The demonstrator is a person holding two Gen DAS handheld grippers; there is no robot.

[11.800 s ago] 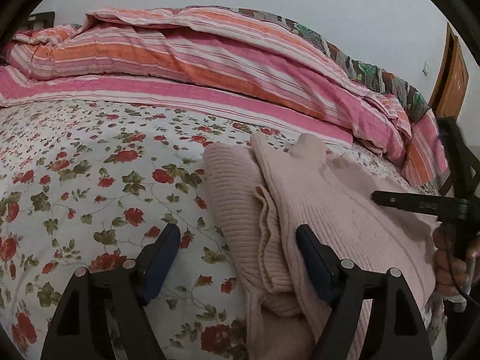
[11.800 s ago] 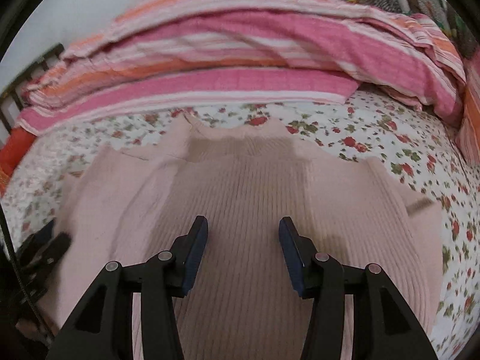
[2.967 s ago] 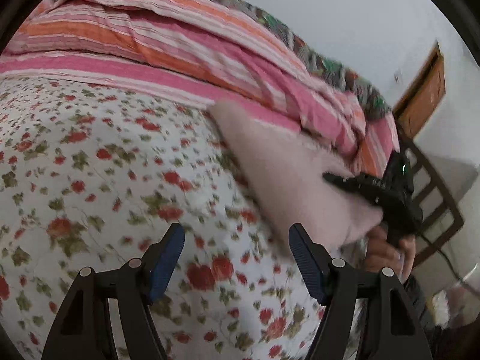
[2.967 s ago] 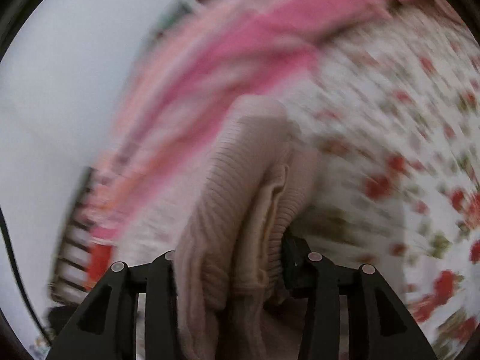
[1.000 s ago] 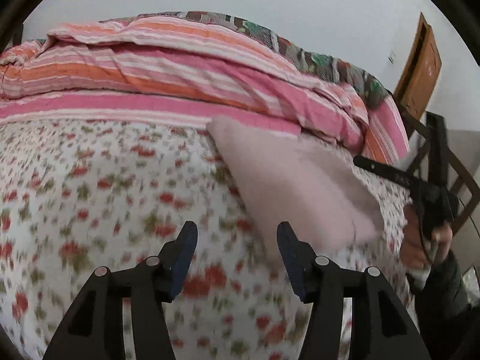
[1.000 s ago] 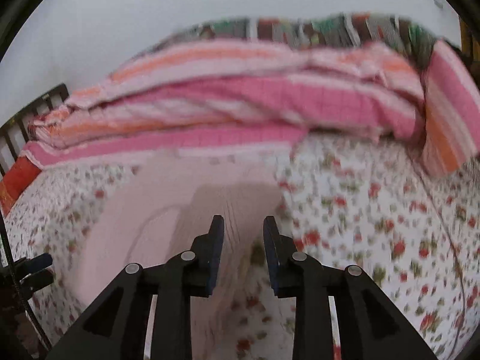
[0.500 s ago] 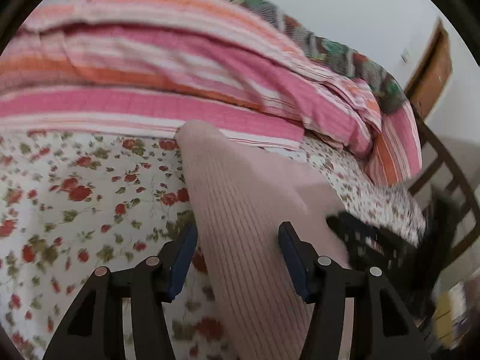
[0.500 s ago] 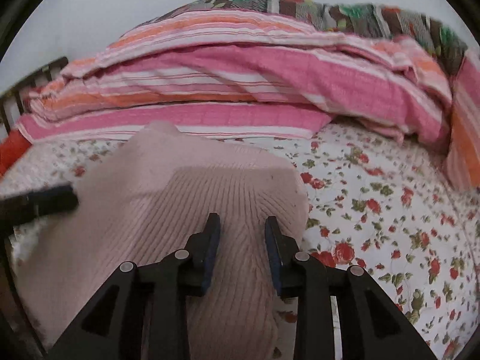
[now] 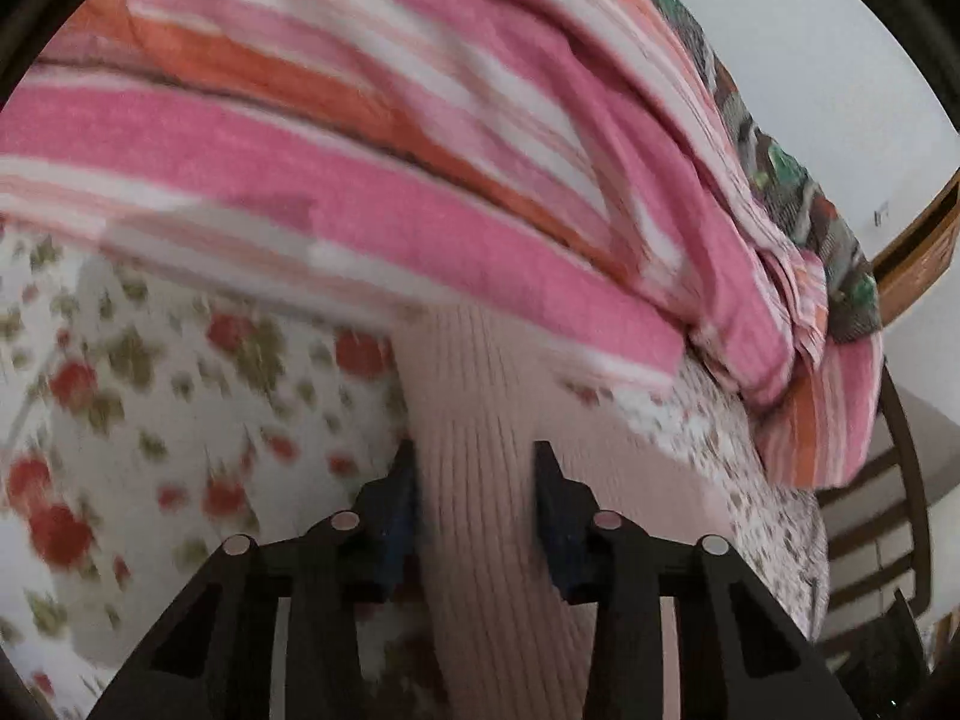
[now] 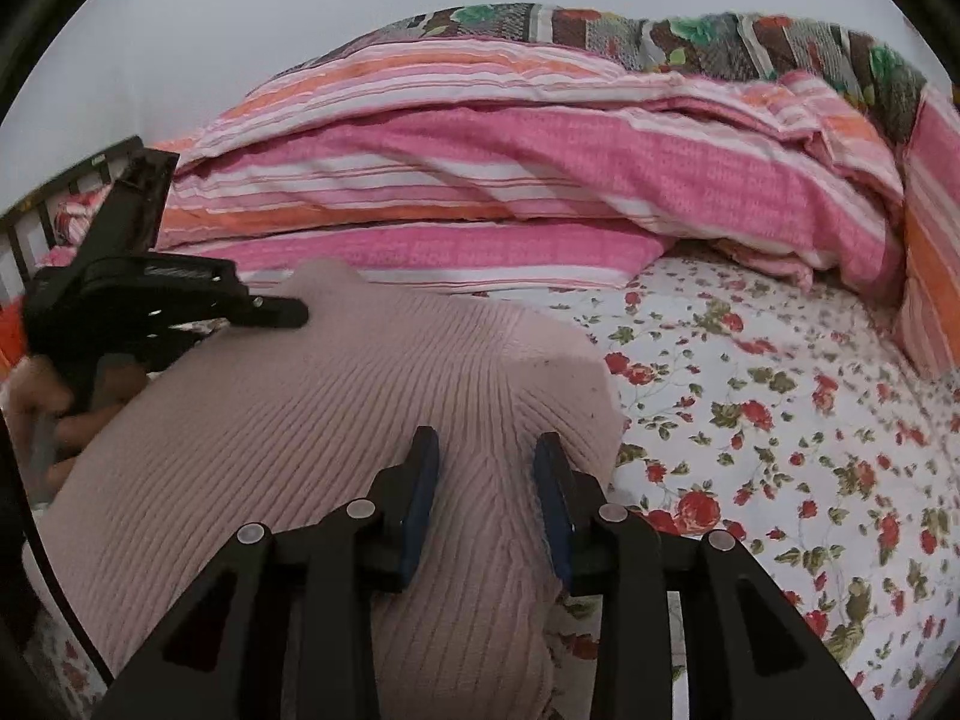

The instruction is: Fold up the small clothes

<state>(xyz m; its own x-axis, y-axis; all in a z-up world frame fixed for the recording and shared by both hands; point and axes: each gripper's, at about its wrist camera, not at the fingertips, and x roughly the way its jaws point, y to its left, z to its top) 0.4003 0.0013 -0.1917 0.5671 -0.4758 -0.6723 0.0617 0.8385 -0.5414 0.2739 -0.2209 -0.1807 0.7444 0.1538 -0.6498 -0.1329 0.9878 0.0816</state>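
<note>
A ribbed pale pink sweater [image 10: 312, 420] lies folded on the floral bed sheet [image 10: 780, 420]. In the right wrist view my right gripper [image 10: 485, 456] has a bunched ridge of the sweater's near right corner between its pads, and its jaws are opening. Ribs fan out from that pinch. My left gripper [image 9: 474, 468] straddles the sweater [image 9: 480, 420] at its left edge. Its jaws are closing, and knit fills the gap between the pads. The left gripper [image 10: 294, 311] also shows in the right wrist view, at the sweater's far left corner, held by a hand [image 10: 42, 408].
A pile of pink, orange and white striped quilts [image 10: 480, 180] runs along the back of the bed, close behind the sweater. A dark patterned blanket [image 10: 690, 36] tops it. A wooden chair [image 9: 888, 516] stands off the bed's right side. A dark headboard [image 10: 36, 222] is at left.
The left gripper moved forward along the sweater toward the quilts and narrowed its jaws onto the knit. The right gripper sank slightly and its jaws stand a little wider around the bunched corner.
</note>
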